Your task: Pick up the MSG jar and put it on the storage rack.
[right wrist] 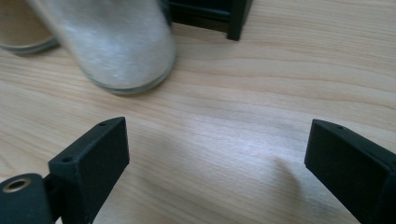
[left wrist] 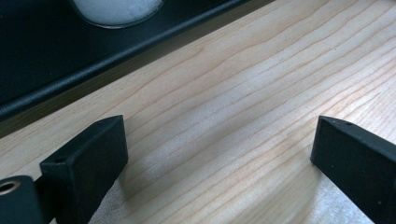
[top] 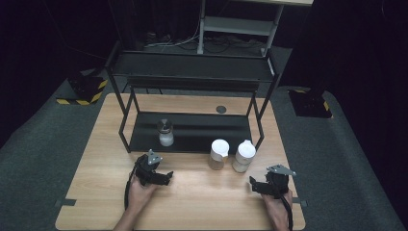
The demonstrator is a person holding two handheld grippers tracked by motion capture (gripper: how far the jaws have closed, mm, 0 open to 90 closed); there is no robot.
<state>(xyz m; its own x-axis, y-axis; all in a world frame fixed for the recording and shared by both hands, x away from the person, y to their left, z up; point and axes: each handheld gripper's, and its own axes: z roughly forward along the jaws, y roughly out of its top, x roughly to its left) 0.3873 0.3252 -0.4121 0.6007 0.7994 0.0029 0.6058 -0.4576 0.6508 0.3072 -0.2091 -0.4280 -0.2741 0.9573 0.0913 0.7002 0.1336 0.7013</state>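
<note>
On the counter [top: 192, 192], the two upright jars [top: 219, 154] are found ahead and left of the right tool [top: 257, 185], the nearer one, both tools being spread wide and empty.

High view looks down over the table [top: 192, 192]; both gripper views skim its wood close up.

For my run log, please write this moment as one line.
left gripper: open, empty | right gripper: open, empty | two jars on table | one jar on shelf
</note>
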